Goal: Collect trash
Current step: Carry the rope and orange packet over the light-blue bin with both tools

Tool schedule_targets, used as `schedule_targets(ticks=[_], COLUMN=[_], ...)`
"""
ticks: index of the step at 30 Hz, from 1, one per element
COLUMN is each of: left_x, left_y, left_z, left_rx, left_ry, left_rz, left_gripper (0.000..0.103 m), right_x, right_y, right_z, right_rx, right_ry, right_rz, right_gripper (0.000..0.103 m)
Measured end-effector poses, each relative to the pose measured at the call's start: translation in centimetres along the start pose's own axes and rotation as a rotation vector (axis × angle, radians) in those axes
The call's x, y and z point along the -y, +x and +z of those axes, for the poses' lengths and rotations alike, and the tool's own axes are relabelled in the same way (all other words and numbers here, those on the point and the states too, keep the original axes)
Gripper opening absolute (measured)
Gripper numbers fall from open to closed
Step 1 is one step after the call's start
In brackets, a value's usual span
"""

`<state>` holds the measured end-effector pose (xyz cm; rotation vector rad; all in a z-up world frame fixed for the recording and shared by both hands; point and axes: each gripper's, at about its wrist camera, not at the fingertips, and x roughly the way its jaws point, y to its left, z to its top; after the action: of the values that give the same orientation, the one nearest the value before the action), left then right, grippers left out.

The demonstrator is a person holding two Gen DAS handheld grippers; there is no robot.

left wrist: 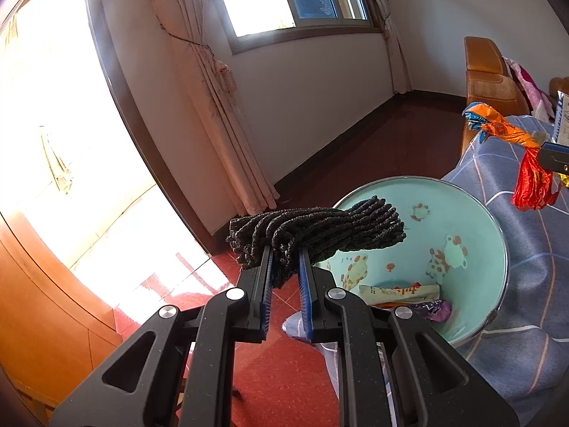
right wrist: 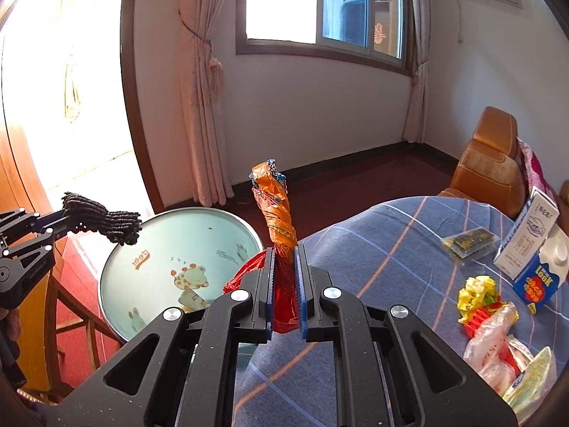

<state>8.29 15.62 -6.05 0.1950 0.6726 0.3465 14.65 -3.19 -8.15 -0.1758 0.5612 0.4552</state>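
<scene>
Right tongs (right wrist: 284, 277) clamped on twisted orange wrapper (right wrist: 275, 213), just beside the pale-green bin (right wrist: 160, 242); left tongs (left wrist: 284, 270) clamped on dark rope bundle (left wrist: 316, 231) over its rim; best carry each fully above the bin's mouth before releasing.

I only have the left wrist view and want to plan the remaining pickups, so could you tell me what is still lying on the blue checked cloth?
Observer: A blue and white carton lies at the cloth's far right.
Operator: Thanks, is there anything smaller near it?
Observer: A crumpled yellow wrapper lies just in front of the carton.
Operator: And how is the right tool holding its piece?
Observer: The right tool grips the twisted orange and red wrapper upright, its top end pointing up, beside the bin.
</scene>
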Motion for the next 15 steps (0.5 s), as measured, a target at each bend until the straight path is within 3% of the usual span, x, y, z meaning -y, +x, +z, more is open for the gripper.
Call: schedule_targets(ticks=[15], left_x=[0.1], left_y=[-0.3], left_z=[0.1], left_rx=[0.007], left_ry=[-0.004], left_rz=[-0.018], left_gripper=[0.013], right_x=[-2.7], right_y=[1.0], right_z=[0.6], right_rx=[-0.021], right_ry=[-0.059], right_rz=[0.034], right_gripper=[0.011])
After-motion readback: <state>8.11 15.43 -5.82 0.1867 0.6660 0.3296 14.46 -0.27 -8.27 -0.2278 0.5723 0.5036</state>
